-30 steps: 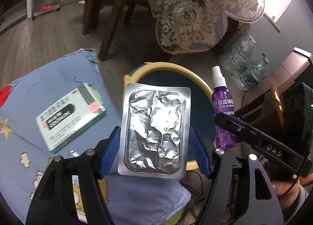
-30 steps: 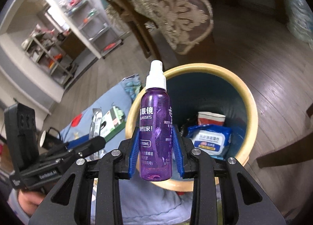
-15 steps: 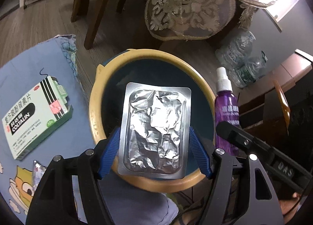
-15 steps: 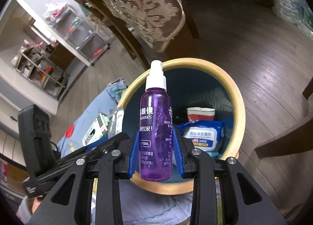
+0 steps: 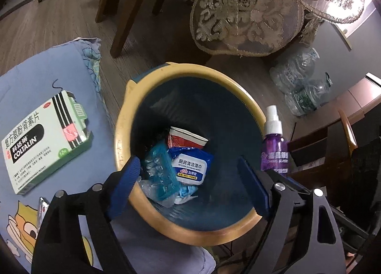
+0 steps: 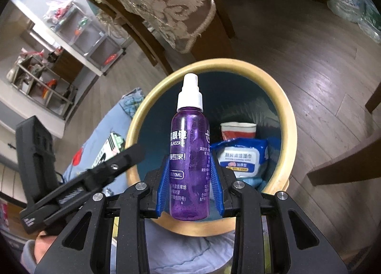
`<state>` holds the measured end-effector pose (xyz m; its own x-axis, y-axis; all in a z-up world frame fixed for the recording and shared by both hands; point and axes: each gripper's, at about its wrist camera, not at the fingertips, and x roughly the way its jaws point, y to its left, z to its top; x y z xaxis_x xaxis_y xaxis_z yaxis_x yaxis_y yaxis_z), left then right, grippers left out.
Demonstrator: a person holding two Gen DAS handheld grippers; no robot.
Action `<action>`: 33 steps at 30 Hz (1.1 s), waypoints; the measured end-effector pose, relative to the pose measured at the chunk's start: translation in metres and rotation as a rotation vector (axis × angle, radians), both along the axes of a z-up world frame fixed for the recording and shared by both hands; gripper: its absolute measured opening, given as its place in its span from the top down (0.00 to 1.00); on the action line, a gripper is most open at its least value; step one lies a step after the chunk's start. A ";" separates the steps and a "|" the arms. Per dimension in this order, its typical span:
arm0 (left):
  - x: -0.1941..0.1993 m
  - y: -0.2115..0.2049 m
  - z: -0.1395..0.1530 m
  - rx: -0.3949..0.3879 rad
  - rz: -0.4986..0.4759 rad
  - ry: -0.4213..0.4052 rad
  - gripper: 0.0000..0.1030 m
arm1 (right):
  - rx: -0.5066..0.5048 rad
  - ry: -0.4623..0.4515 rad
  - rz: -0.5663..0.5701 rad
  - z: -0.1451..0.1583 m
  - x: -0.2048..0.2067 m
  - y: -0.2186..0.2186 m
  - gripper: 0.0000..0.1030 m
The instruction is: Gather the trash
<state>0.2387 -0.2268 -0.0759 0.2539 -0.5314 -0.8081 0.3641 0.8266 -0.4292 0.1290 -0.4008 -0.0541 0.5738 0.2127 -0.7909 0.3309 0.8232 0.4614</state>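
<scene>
Spray bottle (image 6: 189, 154) clamped upright in right hand-held gripper (image 6: 190, 190) above bin (image 6: 289, 116).

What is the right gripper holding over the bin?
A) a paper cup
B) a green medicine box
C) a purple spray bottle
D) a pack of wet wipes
C: the right gripper has its blue pads pressed on both sides of the purple spray bottle, which hangs upright above the yellow-rimmed bin.
</scene>
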 end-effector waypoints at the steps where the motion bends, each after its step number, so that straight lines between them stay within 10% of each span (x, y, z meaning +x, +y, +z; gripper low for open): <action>1: 0.000 0.002 0.001 0.002 0.004 -0.002 0.19 | 0.001 0.006 0.001 -0.002 0.001 0.000 0.67; 21: -0.008 0.107 0.023 0.082 0.124 -0.115 0.16 | -0.016 -0.008 -0.015 0.001 -0.001 0.004 0.52; 33: -0.014 0.180 -0.014 0.159 0.326 0.024 0.15 | -0.024 -0.024 0.021 0.005 0.003 0.017 0.47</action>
